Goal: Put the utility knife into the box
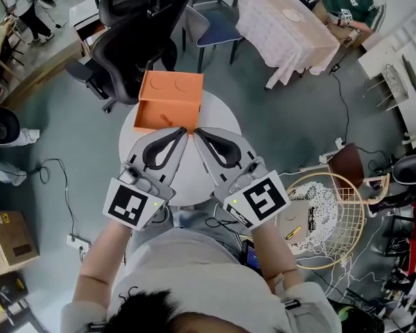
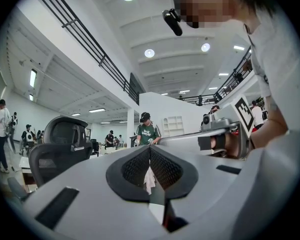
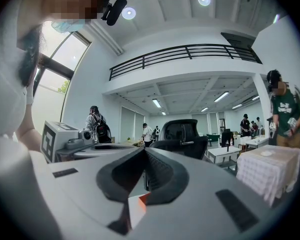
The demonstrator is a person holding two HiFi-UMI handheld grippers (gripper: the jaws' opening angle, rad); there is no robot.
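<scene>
orange cardboard is what catches the eye: the box [image 1: 168, 103] sits open at the far edge of a round white table [image 1: 192, 175], its lid folded back toward a black office chair [image 1: 135, 40]. the utility knife cannot be picked out for sure; only a thin dark sliver [image 1: 168, 120] lies slantwise on the floor of the box near its front wall, too small to name.

the person stands at the near side of the table with both tools held out over it. the left gripper [image 1: 184, 130] and the right gripper [image 1: 197, 131] angle inward so their tips nearly meet just in front of the box, near its front wall. in the left gripper view the left gripper [image 2: 149, 147] has its jaws pressed together with nothing clamped, only a strip of pale background showing in the slit lower down. in the right gripper view the right gripper [image 3: 144, 149] is likewise closed up tight and empty.

beyond the chair stands a table under a white cloth [image 1: 284, 26], with a person in a green shirt [image 1: 350, 2] beside it. a round wire basket [image 1: 329, 217] lies on the floor to the person's right.
</scene>
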